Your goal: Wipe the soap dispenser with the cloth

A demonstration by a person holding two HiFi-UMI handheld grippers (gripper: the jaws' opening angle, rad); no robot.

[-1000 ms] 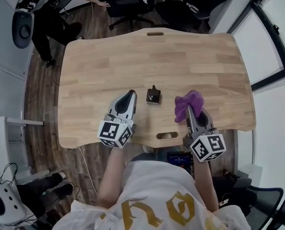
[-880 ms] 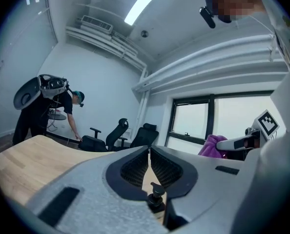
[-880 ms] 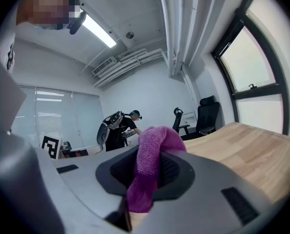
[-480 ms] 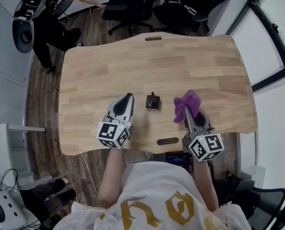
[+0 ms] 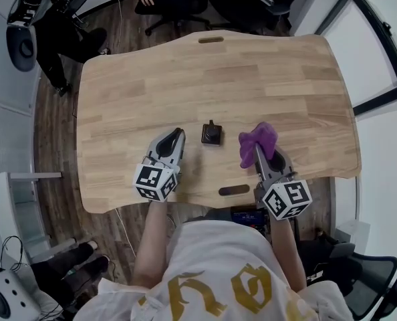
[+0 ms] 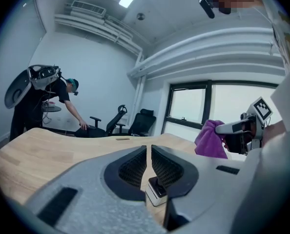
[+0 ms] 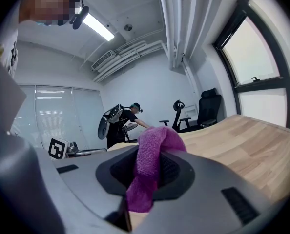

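Dark-topped soap dispenser stands upright on the table, purple cloth pinched in the jaws of the right gripper.

Left gripper: fills the lower frame; grey body, dark ribbed pads.
Jaws: together, only a thin seam between them, nothing held.
Soap dispenser: small, white base and dark top, standing on the worktop just beyond the jaws, partly hidden by the right-hand jaw.
Worktop: light wood, runs off to the left and back.
Purple cloth: bunched at the tip of the right gripper, at right, above the worktop.
Background: a person bends towards office chairs beyond the far edge; dark-framed window behind.
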